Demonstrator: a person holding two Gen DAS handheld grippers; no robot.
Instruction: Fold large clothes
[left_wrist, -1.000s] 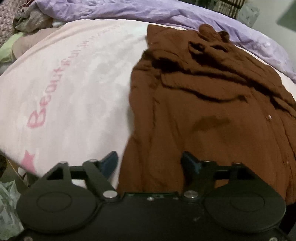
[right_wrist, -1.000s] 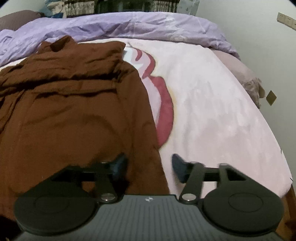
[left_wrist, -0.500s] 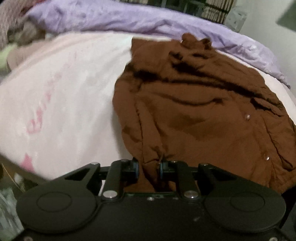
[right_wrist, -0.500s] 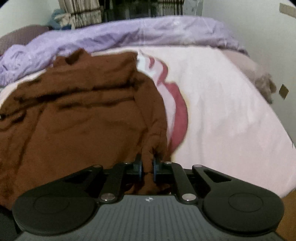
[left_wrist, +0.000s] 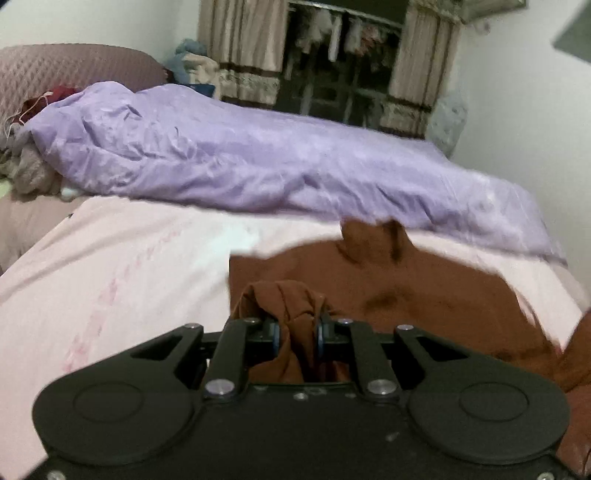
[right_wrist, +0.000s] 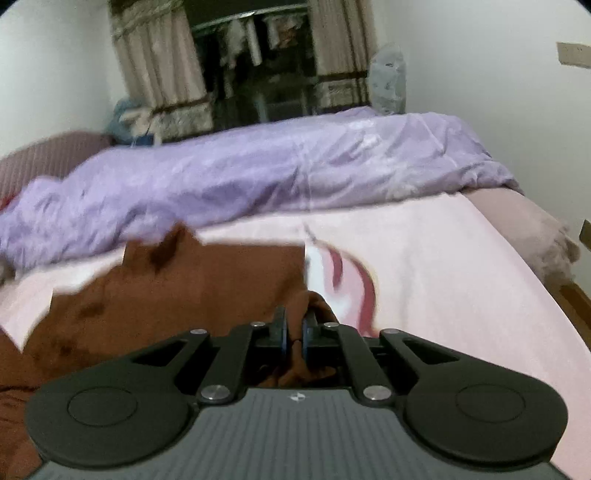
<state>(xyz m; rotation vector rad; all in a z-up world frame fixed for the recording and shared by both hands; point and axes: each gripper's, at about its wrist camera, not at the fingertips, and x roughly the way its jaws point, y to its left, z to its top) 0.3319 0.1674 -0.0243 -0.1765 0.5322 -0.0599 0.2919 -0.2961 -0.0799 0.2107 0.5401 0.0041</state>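
Observation:
A large brown shirt (left_wrist: 399, 295) lies on the pink bed sheet (left_wrist: 129, 258), its collar toward the far side. My left gripper (left_wrist: 298, 328) is shut on a bunched fold of the shirt's near left hem, lifted off the bed. In the right wrist view the shirt (right_wrist: 192, 280) spreads to the left, and my right gripper (right_wrist: 294, 330) is shut on its near right hem, also raised. The shirt's near part is hidden under both grippers.
A crumpled purple duvet (left_wrist: 258, 162) runs across the far side of the bed (right_wrist: 443, 258). Loose clothes (left_wrist: 26, 170) pile at the far left by a padded headboard (left_wrist: 70, 70). A curtained window (right_wrist: 258, 62) and white walls stand behind. The bed's right edge (right_wrist: 569, 295) drops off.
Both grippers closed on the shirt's near hem, then lifted it and tilted up, so the views now show the far wall and the shirt stretched out flatter.

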